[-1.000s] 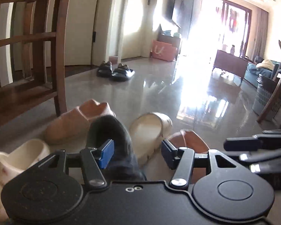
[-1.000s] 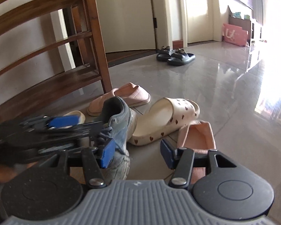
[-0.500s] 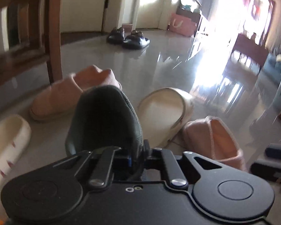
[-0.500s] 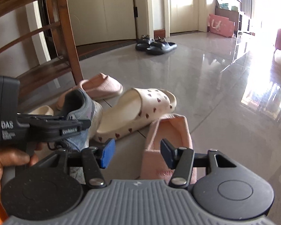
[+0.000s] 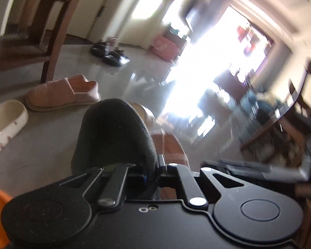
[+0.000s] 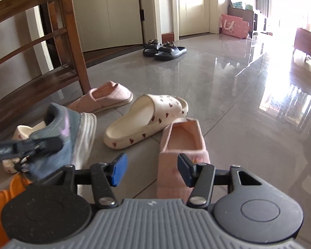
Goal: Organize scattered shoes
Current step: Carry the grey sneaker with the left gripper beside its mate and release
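Note:
My left gripper (image 5: 155, 170) is shut on the heel collar of a grey sneaker (image 5: 114, 134), which hangs tilted off the floor. The right wrist view shows the same sneaker (image 6: 72, 132) with the left gripper (image 6: 41, 146) clamped on it. On the tiles below, my right gripper (image 6: 151, 169) stands open over the toe end of a pink slipper (image 6: 182, 145), not pressing on it. A cream slide with red hearts (image 6: 147, 120) lies just beyond. Its mate (image 6: 23, 130) sits behind the sneaker. A second pink slipper (image 6: 105, 99) rests by the chair leg.
A wooden chair (image 6: 72, 41) stands at the left over the shoes. A pair of black sandals (image 6: 163, 49) sits near the door. A pink bag (image 6: 234, 26) leans against a cabinet. Glossy floor stretches to the right. Something orange (image 6: 6, 191) shows at lower left.
My left gripper closed on the sneaker's heel, lifted it and swung it, blurring its view. The right gripper shifted slightly towards the near pink slipper, still open.

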The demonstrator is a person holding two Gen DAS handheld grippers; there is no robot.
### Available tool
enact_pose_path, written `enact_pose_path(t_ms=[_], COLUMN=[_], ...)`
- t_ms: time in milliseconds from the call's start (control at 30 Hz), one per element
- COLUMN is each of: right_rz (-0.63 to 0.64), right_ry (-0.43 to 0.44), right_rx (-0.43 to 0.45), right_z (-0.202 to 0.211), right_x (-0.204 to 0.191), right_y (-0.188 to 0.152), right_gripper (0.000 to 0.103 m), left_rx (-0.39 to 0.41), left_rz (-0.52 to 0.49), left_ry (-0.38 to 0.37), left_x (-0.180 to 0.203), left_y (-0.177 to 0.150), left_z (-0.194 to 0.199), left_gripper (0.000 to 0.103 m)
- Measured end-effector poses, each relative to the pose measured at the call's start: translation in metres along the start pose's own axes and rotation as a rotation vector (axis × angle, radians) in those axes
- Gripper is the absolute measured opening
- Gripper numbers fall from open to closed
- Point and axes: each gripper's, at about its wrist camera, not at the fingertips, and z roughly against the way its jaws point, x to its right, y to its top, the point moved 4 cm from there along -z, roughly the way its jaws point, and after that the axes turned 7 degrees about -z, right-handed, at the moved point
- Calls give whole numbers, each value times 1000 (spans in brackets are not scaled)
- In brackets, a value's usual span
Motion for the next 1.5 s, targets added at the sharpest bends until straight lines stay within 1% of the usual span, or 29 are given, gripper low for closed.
enact_pose_path(t_ms=[67, 133, 200, 300, 333, 367, 400, 433, 467, 533, 700, 800, 967, 1100, 1200, 1333, 1400, 1433, 1500], right_rz=[4, 15, 19, 53, 62, 62, 59, 53, 68, 98, 120, 126, 116, 118, 111, 68, 51, 43, 23], right_ry=[3, 13, 39, 51, 52, 57, 61, 71, 67, 57, 31, 3, -15, -15, -32, -63, -87, -96, -113], right_rx=[-11, -32, -59, -86, -93, -108, -116, -142, -153, -174, -203, -223, -225, -245, -259, -277, -283, -284, -283], right_z=[11, 30, 43, 59, 65, 70, 73, 81, 85, 93, 110, 119, 124, 128, 132, 137, 140, 142, 147], right_x=[-6, -17, -24, -35, -38, -41, -42, -45, -47, -49, -45, -40, -35, -33, -25, -11, -3, 1, 9], right_y=[-9, -23, -37, -58, -65, -73, -77, -88, -94, -106, -127, -140, -146, -152, -158, -165, -169, -170, -174], right_gripper=[58, 58, 58, 58, 58, 58, 58, 58, 58, 58, 58, 58, 58, 58, 58, 58, 58, 58, 58], left_rx=[-64, -107, -181, -253, -274, -294, -295, -293, -292, -299, -315, -313, -325, -337, -342, -344, -350, -352, -352], left_rz=[-61, -100, -130, -113, -91, -28, -20, 12, 22, -11, -54, -79, -86, -71, -59, -14, 43, 92, 142], left_ry=[-16, -28, -46, -34, -13, 24, 38, 90, 111, 139, 171, 177, 180, 179, 180, 177, 168, 160, 166], left_x=[13, 21, 36, 48, 52, 56, 57, 61, 65, 73, 80, 85, 90, 91, 93, 94, 94, 94, 95], left_y=[-13, -22, -48, -80, -93, -111, -114, -128, -135, -145, -155, -160, -169, -173, -175, -174, -173, -172, -171], left_z=[22, 32, 53, 65, 68, 71, 70, 71, 70, 64, 51, 46, 36, 30, 21, 15, 11, 7, 3], left_gripper=[5, 5, 5, 6, 6, 5, 6, 6, 6, 6, 6, 6, 6, 8, 9, 9, 10, 10, 9])
